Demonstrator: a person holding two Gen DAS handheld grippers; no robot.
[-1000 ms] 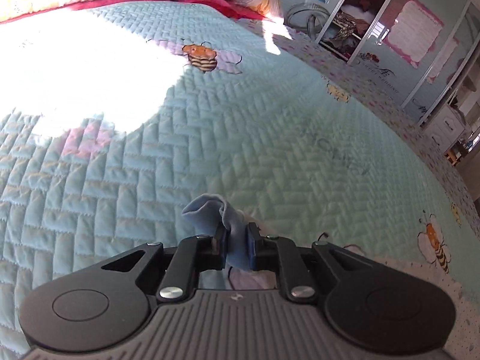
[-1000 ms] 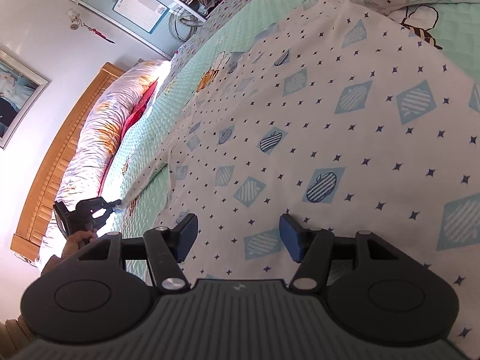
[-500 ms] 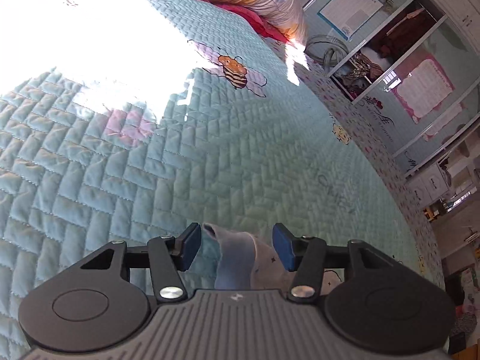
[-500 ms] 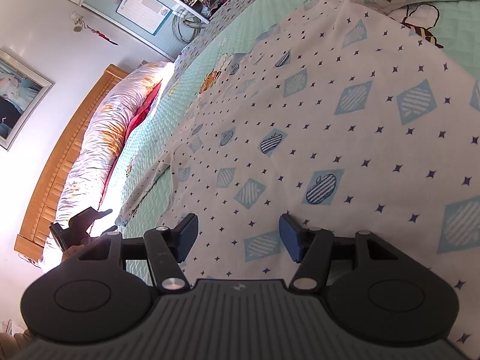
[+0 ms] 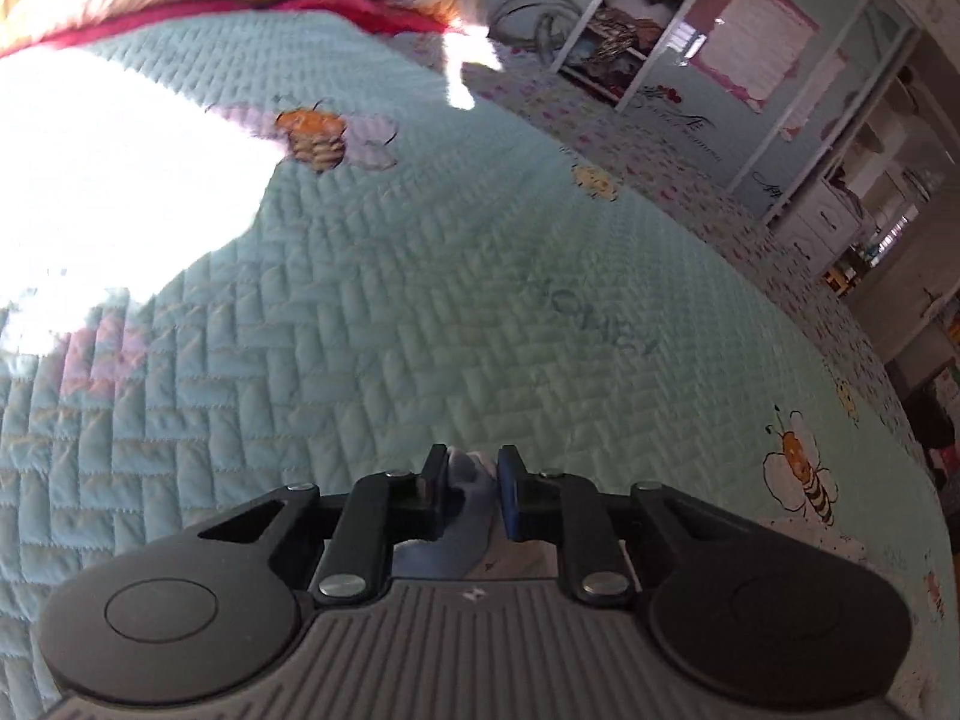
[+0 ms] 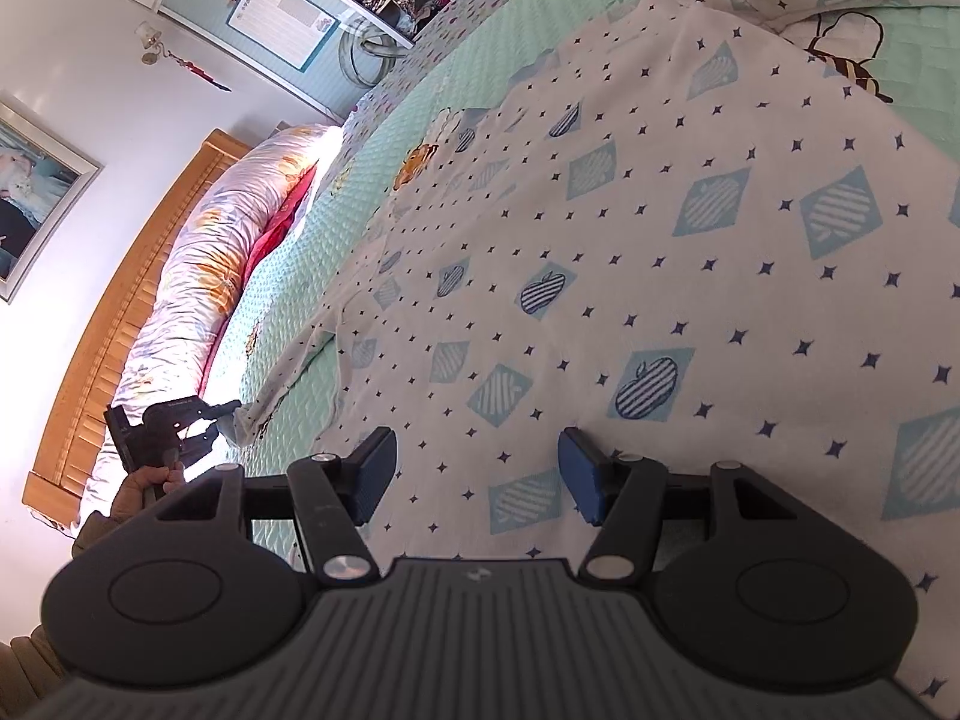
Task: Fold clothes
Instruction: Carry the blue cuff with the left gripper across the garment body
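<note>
Garment: a white printed garment with blue diamonds and striped apples lay spread flat over most of the bed, its near edge under the right gripper and one corner drawn out toward the left gripper.
Corner: a pale blue-white fold sat between the left jaws; in the right view the corner rose off the quilt as a small peak at the left gripper's tip.
Change: half a second before, the left jaws stood spread with the cloth loose between them; 1 second before, they had pinched it. Now they were closing on the fold again, the pads against it.
Meaning: this looked like a re-grip for a better hold on the corner, so the fold itself had probably not begun; the garment was otherwise unfolded.
Left gripper: jaws nearly together, pinching the corner, held a little above the quilt by a hand.
Right gripper: unchanged over the second, jaws spread wide with nothing between them, just above the garment's near edge.
Quilt: mint green, stitched in a herringbone, with printed bees; a bright sun patch washed out its left part.
Bedding: a rolled floral duvet lay along the wooden headboard, well apart from the garment.
Obstacles: none on the garment; the bed beyond it was open for carrying the corner across.
</note>
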